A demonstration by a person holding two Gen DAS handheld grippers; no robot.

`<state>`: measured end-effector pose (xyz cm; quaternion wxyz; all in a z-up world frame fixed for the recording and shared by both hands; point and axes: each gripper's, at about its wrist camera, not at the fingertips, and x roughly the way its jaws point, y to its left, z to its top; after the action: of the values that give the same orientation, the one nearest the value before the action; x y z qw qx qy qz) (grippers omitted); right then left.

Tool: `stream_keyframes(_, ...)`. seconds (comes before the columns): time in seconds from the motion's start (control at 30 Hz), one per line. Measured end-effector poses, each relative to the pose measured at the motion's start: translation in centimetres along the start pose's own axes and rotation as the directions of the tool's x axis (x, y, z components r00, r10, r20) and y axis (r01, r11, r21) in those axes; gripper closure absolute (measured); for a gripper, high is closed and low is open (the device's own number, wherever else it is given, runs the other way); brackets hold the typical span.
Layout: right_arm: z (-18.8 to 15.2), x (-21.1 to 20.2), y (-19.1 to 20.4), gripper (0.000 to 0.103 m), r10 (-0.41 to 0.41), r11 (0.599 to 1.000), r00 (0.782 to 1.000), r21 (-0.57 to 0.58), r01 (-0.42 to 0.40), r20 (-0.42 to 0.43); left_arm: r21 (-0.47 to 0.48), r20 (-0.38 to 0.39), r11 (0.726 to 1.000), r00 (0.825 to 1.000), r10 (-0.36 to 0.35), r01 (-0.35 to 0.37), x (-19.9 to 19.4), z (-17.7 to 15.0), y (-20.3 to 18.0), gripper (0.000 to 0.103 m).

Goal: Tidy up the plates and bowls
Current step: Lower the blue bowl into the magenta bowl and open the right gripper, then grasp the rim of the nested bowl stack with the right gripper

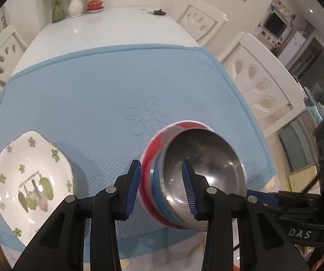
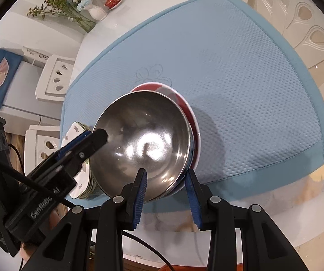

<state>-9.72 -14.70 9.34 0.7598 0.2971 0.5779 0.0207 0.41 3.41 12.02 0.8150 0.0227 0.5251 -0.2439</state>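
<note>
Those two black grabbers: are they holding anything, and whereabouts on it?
Yes. The left gripper and right gripper each clamp the rim of one stack of bowls, steel bowl on top, at different spots.

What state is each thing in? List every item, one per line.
bowl stack: nested, steel bowl innermost, tilted, gripped at the rim on two sides.
blue mat: spread flat.
floral plate: empty, right way up, on the blue mat.
left gripper: shut on the bowl stack.
right gripper: shut on the bowl stack.

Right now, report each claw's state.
Left claw: shut on the stacked bowls' rim.
Right claw: shut on the same stack's rim.
</note>
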Motion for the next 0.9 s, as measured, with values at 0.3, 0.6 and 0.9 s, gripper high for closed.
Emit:
stream_keyframes(0.3, 0.0, 1.1, 1.6, 0.068, -0.030, 1.000, 1.000, 0.002, 0.030, -0.006, -0.050, -0.040, 0.999, 0.999, -0.017, 0.015, 1.5, -1.1, 2.1, 0.068)
stream_keyframes(0.6, 0.7, -0.1, 0.8, 0.068, -0.066, 0.997, 0.998, -0.049, 0.066, 0.012, -0.059, -0.057, 0.997, 0.997, -0.056, 0.053, 2.0, -1.1, 2.7, 0.068)
stream_keyframes(0.9, 3.1, -4.2, -1.4, 0.045, -0.047, 0.997, 0.992, -0.062, 0.054, 0.115, -0.148, -0.050, 0.987, 0.996, -0.069, 0.061, 0.9, -1.8, 3.1, 0.068)
